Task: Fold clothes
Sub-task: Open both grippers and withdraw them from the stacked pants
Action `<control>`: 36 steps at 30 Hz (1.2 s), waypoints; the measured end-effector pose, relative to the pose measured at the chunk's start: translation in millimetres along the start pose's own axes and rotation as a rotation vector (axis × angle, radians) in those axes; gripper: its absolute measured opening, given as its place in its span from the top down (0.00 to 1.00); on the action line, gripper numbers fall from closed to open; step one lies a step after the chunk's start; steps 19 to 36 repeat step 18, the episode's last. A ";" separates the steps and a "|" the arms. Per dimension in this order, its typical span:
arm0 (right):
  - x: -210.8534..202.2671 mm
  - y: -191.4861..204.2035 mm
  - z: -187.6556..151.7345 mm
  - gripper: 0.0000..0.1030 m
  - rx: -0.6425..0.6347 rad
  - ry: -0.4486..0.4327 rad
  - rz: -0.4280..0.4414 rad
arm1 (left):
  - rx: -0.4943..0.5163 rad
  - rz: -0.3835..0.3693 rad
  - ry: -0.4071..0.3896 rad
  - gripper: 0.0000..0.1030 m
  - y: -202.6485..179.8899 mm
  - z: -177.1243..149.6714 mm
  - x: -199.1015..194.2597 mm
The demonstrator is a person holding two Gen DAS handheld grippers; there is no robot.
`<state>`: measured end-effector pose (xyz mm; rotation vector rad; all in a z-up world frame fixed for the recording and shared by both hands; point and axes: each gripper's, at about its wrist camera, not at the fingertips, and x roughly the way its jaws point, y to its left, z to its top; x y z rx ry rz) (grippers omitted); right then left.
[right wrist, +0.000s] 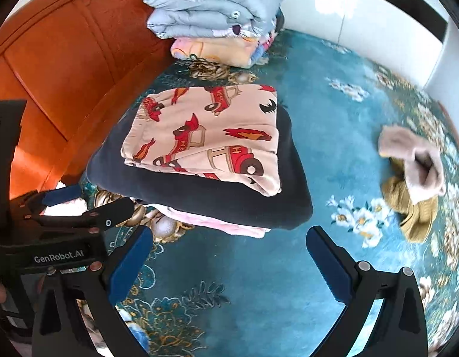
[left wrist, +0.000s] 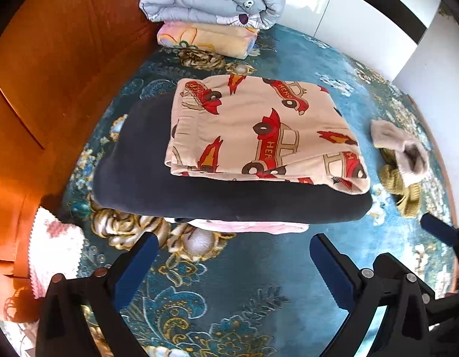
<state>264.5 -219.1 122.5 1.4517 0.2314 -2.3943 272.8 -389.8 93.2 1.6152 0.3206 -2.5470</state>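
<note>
Soft knit cotton, the car-print garment (left wrist: 259, 131) lies folded atop a navy garment (left wrist: 146, 160) and a pink one (left wrist: 244, 226) on the teal floral bedspread (left wrist: 259, 267). Judged light, limp and non-slippery; grip a folded edge. Left gripper (left wrist: 229, 264) gapes empty, stack at 12 o'clock. Right gripper (right wrist: 226, 255) likewise, stack at 12 o'clock; beige sock (right wrist: 413, 160) at 2 o'clock.

I'm looking at a bed with a teal flowered cover (right wrist: 318, 119). Sitting right on it: a stack of folded clothes (right wrist: 199, 184) with a pink piece at the bottom, some folded bedding (right wrist: 211, 49) by the wooden headboard (right wrist: 51, 59), and loose socks (right wrist: 413, 178) off to the right.
</note>
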 end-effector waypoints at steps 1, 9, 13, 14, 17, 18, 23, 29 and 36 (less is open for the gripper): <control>-0.2 2.2 -1.6 0.00 -0.014 -0.004 -0.007 | 0.007 0.014 -0.007 0.00 -1.5 -2.3 -0.9; 2.8 6.6 -15.7 0.00 -0.034 0.023 -0.013 | 0.027 0.058 -0.003 0.00 -3.0 -16.3 2.5; 3.6 8.5 -20.9 0.00 -0.055 0.039 -0.017 | 0.041 0.086 0.006 0.00 -3.7 -21.6 3.4; 3.7 8.8 -21.7 0.00 -0.059 0.043 -0.017 | 0.041 0.087 0.009 0.00 -3.7 -22.4 3.5; 3.9 8.9 -22.2 0.00 -0.065 0.048 -0.017 | 0.040 0.087 0.028 0.00 -4.0 -23.3 5.8; 4.0 8.6 -22.1 0.00 -0.064 0.049 -0.016 | 0.040 0.083 0.032 0.00 -4.1 -23.1 6.5; 4.0 8.6 -22.1 0.00 -0.064 0.049 -0.016 | 0.040 0.083 0.032 0.00 -4.1 -23.1 6.5; 4.0 8.6 -22.1 0.00 -0.064 0.049 -0.016 | 0.040 0.083 0.032 0.00 -4.1 -23.1 6.5; 4.0 8.6 -22.1 0.00 -0.064 0.049 -0.016 | 0.040 0.083 0.032 0.00 -4.1 -23.1 6.5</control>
